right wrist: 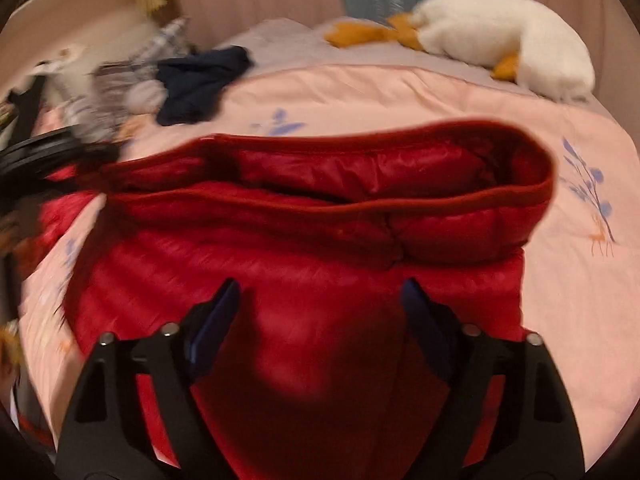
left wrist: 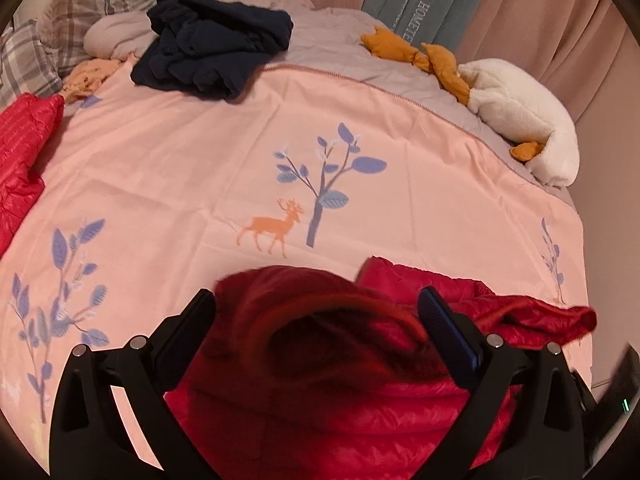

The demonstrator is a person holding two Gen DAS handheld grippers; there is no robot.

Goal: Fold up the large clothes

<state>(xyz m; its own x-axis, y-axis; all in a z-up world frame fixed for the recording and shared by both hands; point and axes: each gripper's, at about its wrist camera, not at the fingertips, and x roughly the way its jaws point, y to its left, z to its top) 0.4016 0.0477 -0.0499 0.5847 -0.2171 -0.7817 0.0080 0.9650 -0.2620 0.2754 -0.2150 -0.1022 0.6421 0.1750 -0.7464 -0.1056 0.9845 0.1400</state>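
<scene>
A red quilted puffer jacket [right wrist: 320, 220] lies on the pink bedcover [left wrist: 240, 140], its hood [right wrist: 360, 168] spread open at the far end. In the right wrist view my right gripper [right wrist: 320, 292] hovers over the jacket's body, jaws open, with the pads not pressing on the fabric. In the left wrist view my left gripper [left wrist: 316, 304] stands wide open with a blurred bulge of the red jacket [left wrist: 340, 400] between its fingers, which do not pinch it. More red quilted fabric [left wrist: 20, 160] shows at the left edge.
A dark navy garment [left wrist: 208, 52] lies heaped at the far side of the bed. A white plush goose [left wrist: 524, 120] with orange feet rests along the right edge. Plaid pillows [left wrist: 80, 4] sit at the far left, and curtains hang behind. A dark blurred shape [right wrist: 40, 156] is at the left edge.
</scene>
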